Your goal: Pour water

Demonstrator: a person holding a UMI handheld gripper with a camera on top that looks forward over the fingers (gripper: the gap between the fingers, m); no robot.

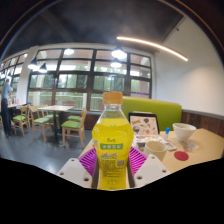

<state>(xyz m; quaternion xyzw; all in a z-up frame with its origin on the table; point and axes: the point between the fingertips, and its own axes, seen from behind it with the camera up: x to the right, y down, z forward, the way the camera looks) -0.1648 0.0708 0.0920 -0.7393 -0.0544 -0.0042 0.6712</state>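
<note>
A yellow drink bottle [112, 140] with an orange cap and a yellow-green label stands upright between my fingers, raised above the table. Both purple pads [88, 167] press against its sides, so my gripper [112, 175] is shut on the bottle. Beyond it to the right, on the pale round table [205, 150], stands a white cup [184, 132]. The bottle's base is hidden below my fingers.
A small white dish with something red [180, 156] and a framed picture [144, 125] are on the table near the cup. A green sofa back [160, 108] lies behind. Wooden tables and green chairs [72, 126] stand to the left, with a person [7, 100] by the windows.
</note>
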